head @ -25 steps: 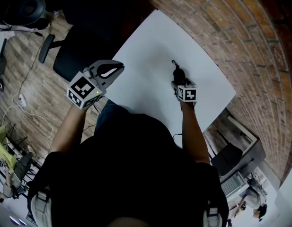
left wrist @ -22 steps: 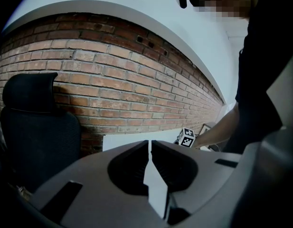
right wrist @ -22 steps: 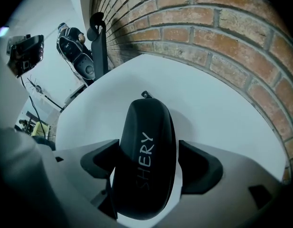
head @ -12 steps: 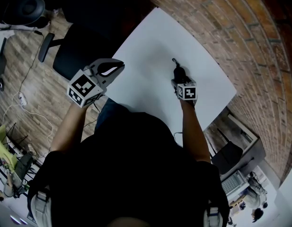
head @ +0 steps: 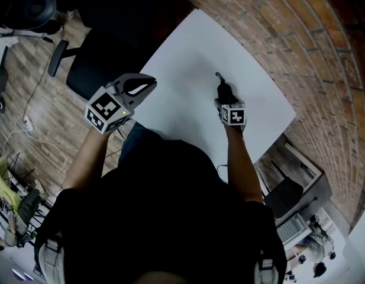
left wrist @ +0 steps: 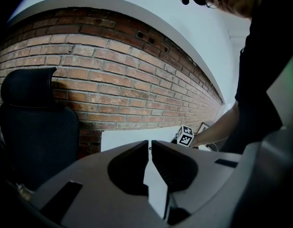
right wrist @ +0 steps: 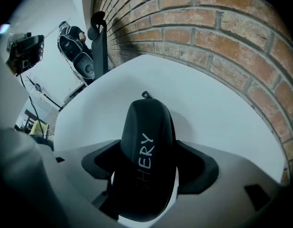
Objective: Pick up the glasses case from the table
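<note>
Change over the last second: almost none that I can see; both grippers sit where they were relative to the tabletop [head: 188,52].
Left gripper [head: 148,85]: nearest me, hanging at the tabletop's near-left edge. Its fingers [left wrist: 137,158] are drawn to a narrow slit with nothing between them, so I count it as idle.
Right gripper [head: 223,99]: further in, over the tabletop's middle. Its fingers are closed on the two sides of the glasses case.
Glasses case [right wrist: 148,132]: black and rounded, white lettering on top, clamped lengthwise with its zip-pull end pointing toward the tabletop's far side. I cannot tell whether its underside touches the tabletop or is just clear of it.
Step in hand: the grasp looks made, so I judge this as the start of the lift.
Next move: raise the right gripper straight up from the tabletop without easing the squeeze, since the shell is smooth and curved and could slide forward out of the fingers.
Beyond the tabletop: a brick wall [head: 288,34] runs along its far side.
</note>
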The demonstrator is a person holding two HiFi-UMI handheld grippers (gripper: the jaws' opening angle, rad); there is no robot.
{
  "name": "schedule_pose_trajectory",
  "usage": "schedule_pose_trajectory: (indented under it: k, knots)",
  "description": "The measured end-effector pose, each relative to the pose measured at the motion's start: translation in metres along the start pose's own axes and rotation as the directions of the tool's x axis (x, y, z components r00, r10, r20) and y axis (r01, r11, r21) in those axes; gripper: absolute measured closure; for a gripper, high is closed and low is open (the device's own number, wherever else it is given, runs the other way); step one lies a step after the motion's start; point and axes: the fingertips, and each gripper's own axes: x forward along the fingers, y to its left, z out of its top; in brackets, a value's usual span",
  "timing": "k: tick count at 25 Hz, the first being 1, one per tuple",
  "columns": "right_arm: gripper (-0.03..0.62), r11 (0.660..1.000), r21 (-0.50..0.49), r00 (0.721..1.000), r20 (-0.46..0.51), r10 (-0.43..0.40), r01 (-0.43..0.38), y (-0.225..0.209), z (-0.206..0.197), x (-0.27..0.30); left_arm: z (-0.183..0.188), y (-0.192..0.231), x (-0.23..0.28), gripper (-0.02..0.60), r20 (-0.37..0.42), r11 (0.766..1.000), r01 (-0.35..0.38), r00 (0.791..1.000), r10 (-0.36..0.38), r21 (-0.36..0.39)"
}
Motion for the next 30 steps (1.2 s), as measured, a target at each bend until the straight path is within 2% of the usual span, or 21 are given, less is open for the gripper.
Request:
schedule_pose_trajectory:
  k: [10, 26, 30]
  knots:
    - [0.246, 1.0, 0.014, 1.0, -0.017, 0.012, -0.012, 0.001, -0.003, -0.003, 0.001, -0.005, -0.003, 0.555, 0.003, 1.0, 0.011, 1.0, -0.011, -0.007]
    - [0.25, 0.998, 0.025, 0.998, -0.002, 0.059, -0.059, 0.008, -0.004, -0.012, 0.003, -0.017, -0.012, 0.554, 0.002, 1.0, -0.011, 1.0, 0.011, -0.012]
    - [0.252, 0.997, 0.019, 0.998, 0.01, 0.07, -0.07, 0.01, -0.001, -0.017, 0.011, -0.021, -0.017, 0.554, 0.029, 1.0, -0.019, 0.999, 0.019, 0.005]
